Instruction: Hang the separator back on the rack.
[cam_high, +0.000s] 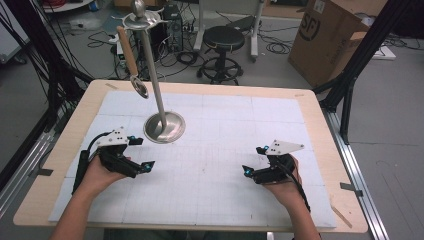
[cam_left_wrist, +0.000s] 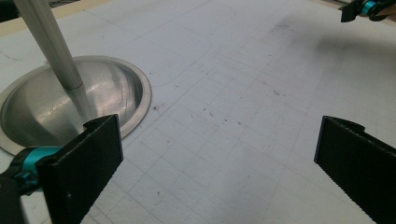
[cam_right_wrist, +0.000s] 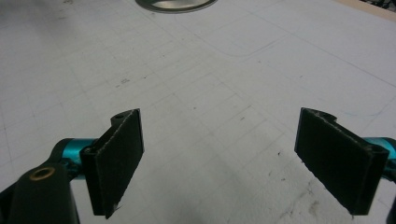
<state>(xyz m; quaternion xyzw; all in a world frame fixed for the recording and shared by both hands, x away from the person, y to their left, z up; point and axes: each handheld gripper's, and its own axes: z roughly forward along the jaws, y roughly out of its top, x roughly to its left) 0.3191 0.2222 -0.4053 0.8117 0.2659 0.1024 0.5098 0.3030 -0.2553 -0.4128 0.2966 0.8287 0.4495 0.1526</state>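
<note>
A steel utensil stand (cam_high: 159, 95) rises from a round domed base (cam_high: 164, 127) at the back left of the white gridded mat (cam_high: 215, 195). A wooden-handled utensil (cam_high: 130, 56) with a small metal head hangs from the stand's top. My left gripper (cam_high: 141, 153) rests low on the mat, just front-left of the base, jaws wide apart and empty. In the left gripper view the base (cam_left_wrist: 74, 100) and the pole (cam_left_wrist: 49, 42) sit close ahead on the left. My right gripper (cam_high: 254, 159) lies on the mat's right side, open, nothing between its pads (cam_right_wrist: 116, 158).
A light wooden table (cam_high: 327, 150) carries the mat. Beyond its far edge stand a black stool (cam_high: 223, 47), a cardboard box (cam_high: 327, 37) and floor cables. Black frame struts (cam_high: 350, 75) rise at the right, with more at the left. The stand's base rim (cam_right_wrist: 175, 4) shows far ahead in the right gripper view.
</note>
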